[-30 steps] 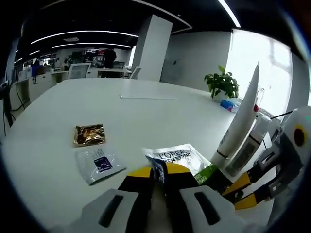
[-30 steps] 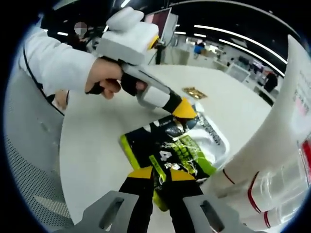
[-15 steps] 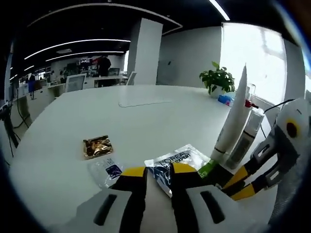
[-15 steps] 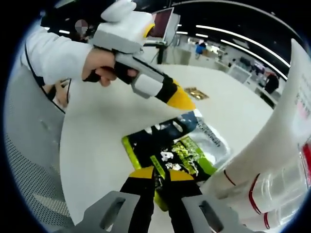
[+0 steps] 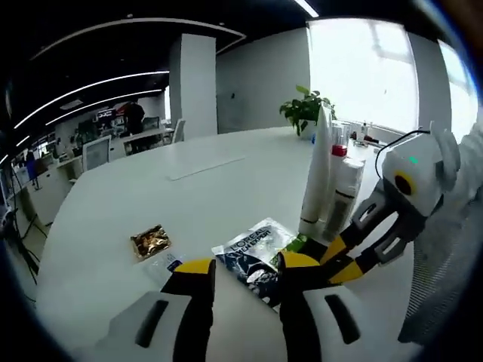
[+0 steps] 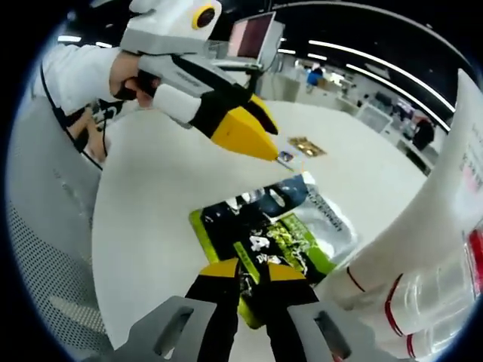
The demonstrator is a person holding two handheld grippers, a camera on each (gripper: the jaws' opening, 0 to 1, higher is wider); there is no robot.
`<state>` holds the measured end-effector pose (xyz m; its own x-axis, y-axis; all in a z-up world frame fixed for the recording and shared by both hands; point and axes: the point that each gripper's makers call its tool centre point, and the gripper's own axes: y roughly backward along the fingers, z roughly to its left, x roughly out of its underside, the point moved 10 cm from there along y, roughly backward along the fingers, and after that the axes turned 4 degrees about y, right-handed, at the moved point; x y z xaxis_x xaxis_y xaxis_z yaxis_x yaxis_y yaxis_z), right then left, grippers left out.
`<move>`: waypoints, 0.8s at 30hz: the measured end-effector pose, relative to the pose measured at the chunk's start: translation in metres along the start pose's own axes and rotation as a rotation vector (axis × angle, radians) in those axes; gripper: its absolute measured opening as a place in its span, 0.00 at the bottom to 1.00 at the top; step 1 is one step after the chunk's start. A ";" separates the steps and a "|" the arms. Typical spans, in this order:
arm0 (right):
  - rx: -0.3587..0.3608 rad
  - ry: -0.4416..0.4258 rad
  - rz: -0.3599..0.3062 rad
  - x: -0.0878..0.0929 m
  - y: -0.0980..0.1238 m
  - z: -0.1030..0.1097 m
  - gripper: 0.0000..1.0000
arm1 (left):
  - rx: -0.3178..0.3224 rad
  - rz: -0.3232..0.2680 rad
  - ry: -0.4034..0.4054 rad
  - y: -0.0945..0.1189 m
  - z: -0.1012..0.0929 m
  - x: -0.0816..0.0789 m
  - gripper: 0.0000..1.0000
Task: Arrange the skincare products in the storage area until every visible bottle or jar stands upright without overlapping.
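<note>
A black-and-green L'Oreal sachet [image 6: 260, 230] lies flat on the white table [image 6: 151, 204]. My right gripper [image 6: 251, 273] is shut on its near edge. In the left gripper view the same sachet [image 5: 253, 253] lies past my left gripper [image 5: 245, 265], whose jaws stand wide apart with nothing between them. The right gripper [image 5: 332, 256] comes in from the right there, holding the sachet's green edge. The left gripper [image 6: 272, 145] hovers above the table in a person's hand. A tall white tube [image 5: 317, 173] and a red-capped bottle [image 5: 341, 188] stand upright behind the sachet.
A gold sachet [image 5: 149, 240] and a small clear sachet [image 5: 167, 262] lie left of the L'Oreal one. A potted plant [image 5: 306, 109] stands far back by the window. The tube [image 6: 423, 219] and a clear bottle [image 6: 445, 294] crowd the right gripper's right side.
My left gripper has let go of the sachet, opened and lifted back from it. The right gripper has stayed shut on the sachet in the same place.
</note>
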<state>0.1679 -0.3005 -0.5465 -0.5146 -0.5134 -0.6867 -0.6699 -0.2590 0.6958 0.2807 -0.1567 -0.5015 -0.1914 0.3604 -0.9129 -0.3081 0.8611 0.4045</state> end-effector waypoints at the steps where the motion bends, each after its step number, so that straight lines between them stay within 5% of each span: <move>1: 0.003 -0.001 0.001 0.000 0.000 0.000 0.08 | 0.024 0.011 -0.006 0.003 -0.003 0.000 0.33; 12: 0.007 0.017 -0.049 -0.017 0.016 -0.002 0.22 | 0.021 0.032 -0.013 0.029 -0.010 -0.006 0.42; 24: 0.040 -0.023 -0.125 -0.031 0.060 0.013 0.40 | 0.033 0.024 -0.012 0.061 -0.025 -0.023 0.58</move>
<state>0.1367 -0.2890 -0.4864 -0.4375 -0.4602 -0.7725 -0.7501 -0.2870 0.5958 0.2427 -0.1213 -0.4548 -0.1875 0.3848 -0.9038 -0.2728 0.8635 0.4242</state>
